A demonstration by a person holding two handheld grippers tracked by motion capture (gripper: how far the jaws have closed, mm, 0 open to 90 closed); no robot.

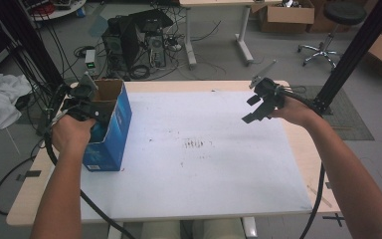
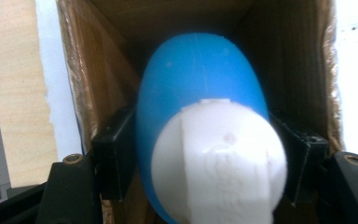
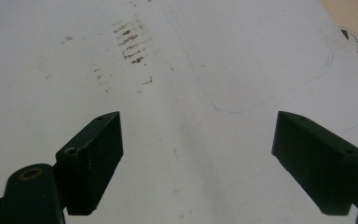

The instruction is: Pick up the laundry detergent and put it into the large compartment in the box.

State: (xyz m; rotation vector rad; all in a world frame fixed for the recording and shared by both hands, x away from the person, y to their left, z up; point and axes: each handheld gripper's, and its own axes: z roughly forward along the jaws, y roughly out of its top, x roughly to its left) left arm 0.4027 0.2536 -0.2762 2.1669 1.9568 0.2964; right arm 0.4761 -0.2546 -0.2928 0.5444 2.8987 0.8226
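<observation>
Lowering your left gripper [image 2: 205, 154] into the open blue box [image 1: 110, 124], you've got the blue-and-white bottle [image 2: 200, 112] between barely touching jaws for dropping, while your right gripper [image 3: 196, 154] waits wide open, empty.

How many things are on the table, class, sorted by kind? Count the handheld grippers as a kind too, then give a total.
Blue cardboard box, open at the top: 1
Blue and white bottle, inside the box: 1
Handheld grippers: 2, the left gripper at the bottle and the right gripper over the white table
Total: 4
</observation>
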